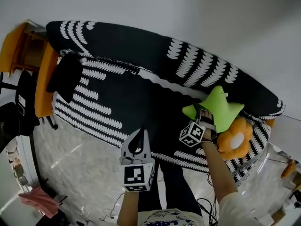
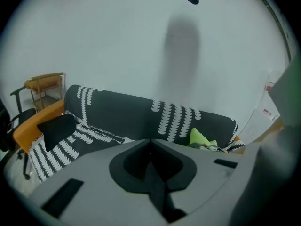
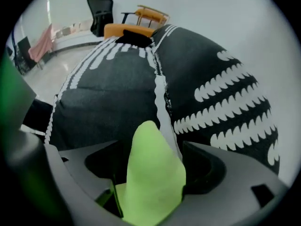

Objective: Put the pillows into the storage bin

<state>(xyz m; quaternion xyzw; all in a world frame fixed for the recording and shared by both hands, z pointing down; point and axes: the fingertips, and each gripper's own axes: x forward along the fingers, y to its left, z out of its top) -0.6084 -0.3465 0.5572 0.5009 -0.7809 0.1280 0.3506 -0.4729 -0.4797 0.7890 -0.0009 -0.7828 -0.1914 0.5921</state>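
A lime-green star pillow (image 1: pixel 218 109) lies on the right end of the black-and-white patterned sofa (image 1: pixel 141 86), with an orange flower pillow (image 1: pixel 235 140) just beside it. My right gripper (image 1: pixel 204 114) is at the star pillow. In the right gripper view one green point (image 3: pixel 153 173) stands between the widely parted jaws of the right gripper (image 3: pixel 151 145), with a dark gap on its left side. My left gripper (image 1: pixel 139 138) hangs in front of the sofa, jaws closed tip to tip on nothing. The left gripper view shows the green pillow (image 2: pixel 200 138) far off. No storage bin is recognisable.
A black cushion (image 1: pixel 66 74) rests on the sofa's left end. Beyond that end stand an orange chair (image 1: pixel 19 46) and a black office chair (image 1: pixel 19 107). A pink cloth (image 1: pixel 37 199) lies on the pale floor. Cables trail by the person's legs.
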